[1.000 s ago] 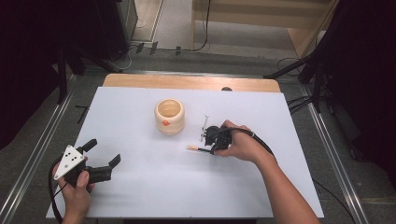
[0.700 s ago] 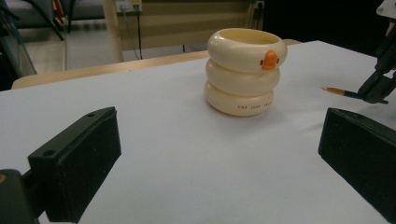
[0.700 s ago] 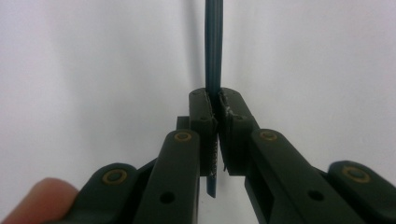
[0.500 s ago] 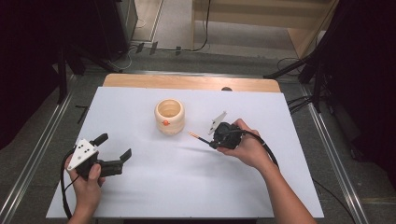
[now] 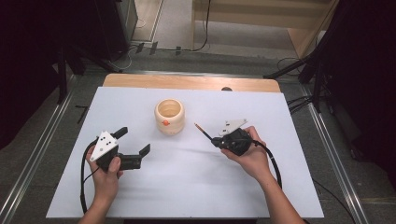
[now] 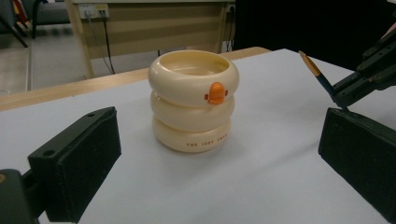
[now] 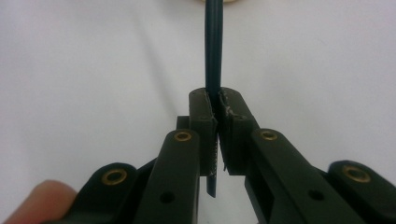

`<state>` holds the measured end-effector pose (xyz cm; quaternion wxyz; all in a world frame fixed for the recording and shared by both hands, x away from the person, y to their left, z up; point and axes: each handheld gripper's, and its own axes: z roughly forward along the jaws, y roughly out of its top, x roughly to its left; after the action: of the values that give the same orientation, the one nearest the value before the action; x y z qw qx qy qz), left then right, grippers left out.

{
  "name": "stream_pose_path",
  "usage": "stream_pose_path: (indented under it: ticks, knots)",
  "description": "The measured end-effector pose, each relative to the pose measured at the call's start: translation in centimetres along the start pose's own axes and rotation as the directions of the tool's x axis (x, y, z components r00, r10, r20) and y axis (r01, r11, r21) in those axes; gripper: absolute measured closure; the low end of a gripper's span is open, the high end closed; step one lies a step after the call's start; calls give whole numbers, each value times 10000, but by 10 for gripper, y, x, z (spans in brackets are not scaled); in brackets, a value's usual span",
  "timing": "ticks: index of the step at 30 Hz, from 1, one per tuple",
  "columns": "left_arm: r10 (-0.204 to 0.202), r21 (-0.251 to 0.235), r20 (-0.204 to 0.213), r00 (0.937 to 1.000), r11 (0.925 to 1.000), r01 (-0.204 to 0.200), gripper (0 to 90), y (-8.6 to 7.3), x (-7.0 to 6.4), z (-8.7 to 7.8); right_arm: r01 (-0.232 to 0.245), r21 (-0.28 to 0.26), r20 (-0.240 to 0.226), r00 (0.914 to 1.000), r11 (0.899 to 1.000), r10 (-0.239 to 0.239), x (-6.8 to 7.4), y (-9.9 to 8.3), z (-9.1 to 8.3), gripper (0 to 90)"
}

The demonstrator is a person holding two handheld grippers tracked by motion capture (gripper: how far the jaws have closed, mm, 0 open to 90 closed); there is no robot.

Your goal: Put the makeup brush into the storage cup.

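**Pencil gripped, cup waiting**

Your left gripper [image 5: 135, 145] sits nearest you on the left of the white table [image 5: 289, 186], its jaws spread wide apart and holding nothing, aimed at the cup. Your right gripper [image 5: 215, 141] is clamped on a dark pencil [image 5: 203, 131], whose tan tip points up and away toward the cup. Farther off, between the two grippers, the cream ringed cup [image 5: 169, 116] stands upright with its small orange mark facing you, just apart from the pencil's tip.
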<state>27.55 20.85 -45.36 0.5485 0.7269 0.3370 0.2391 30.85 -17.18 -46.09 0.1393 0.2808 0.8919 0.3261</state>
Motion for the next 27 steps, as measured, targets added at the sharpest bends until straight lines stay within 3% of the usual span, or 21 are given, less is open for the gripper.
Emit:
stream_pose_path:
  ticks: [4, 7, 10, 19, 22, 27]
  knots:
    - [58, -60, 155, 9999, 10000, -57, 0, 6, -4, 9, -317, -695, 177, 9993, 9971, 330, 4, -4, -5, 860]
    - [39, -117, 225, 9997, 9999, -37, 0, 9, -6, 13, -391, -888, 134, 9991, 9953, 405, 4, -6, -7, 860]
    - [52, -189, 320, 9995, 9998, -46, 0, 13, -10, 19, -604, -1368, 147, 9979, 9888, 630, 8, -8, -11, 860]
    - [95, -255, 530, 9986, 9996, -82, 0, 23, -23, 38, -1114, -2063, 237, 9926, 9721, 1188, 13, -16, -13, 860]
    - [155, -315, 646, 9978, 9994, -135, 0, 26, -28, 44, -1424, -2526, 175, 9883, 9570, 1517, 13, -19, -15, 860]
    - [150, -287, 852, 9963, 9995, -126, 0, 25, -34, 55, -1624, -2826, -90, 9860, 9454, 1667, 15, -20, -16, 859]
